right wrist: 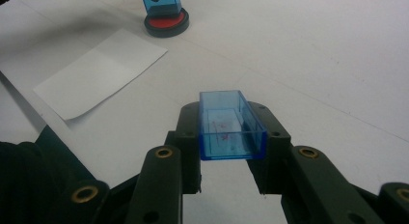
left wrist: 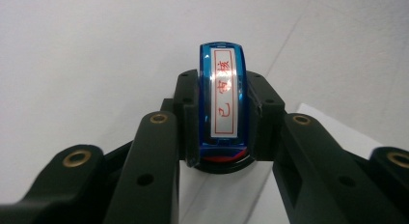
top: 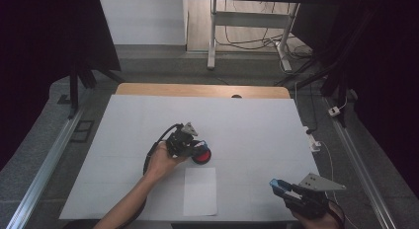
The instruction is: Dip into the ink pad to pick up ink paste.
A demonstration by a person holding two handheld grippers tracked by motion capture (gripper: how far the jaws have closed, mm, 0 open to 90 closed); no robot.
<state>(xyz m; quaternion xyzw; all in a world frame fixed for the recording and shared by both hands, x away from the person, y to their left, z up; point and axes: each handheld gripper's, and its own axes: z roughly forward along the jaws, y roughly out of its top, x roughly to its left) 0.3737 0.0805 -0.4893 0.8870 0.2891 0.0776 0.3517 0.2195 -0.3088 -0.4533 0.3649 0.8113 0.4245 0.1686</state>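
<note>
Jaws of the left gripper clamp a blue stamp on its red ink pad mid-counter; right gripper grips the stamp's blue cap near the right front edge, paper sheet between.

The blue stamp stands up between the jaws of the left gripper, squeezed tight, with red writing on its white top label. Its bottom sits on the round red ink pad, right under the gripper's tips. The clear blue cap is pinched between the right gripper's jaws, open side up.
</note>
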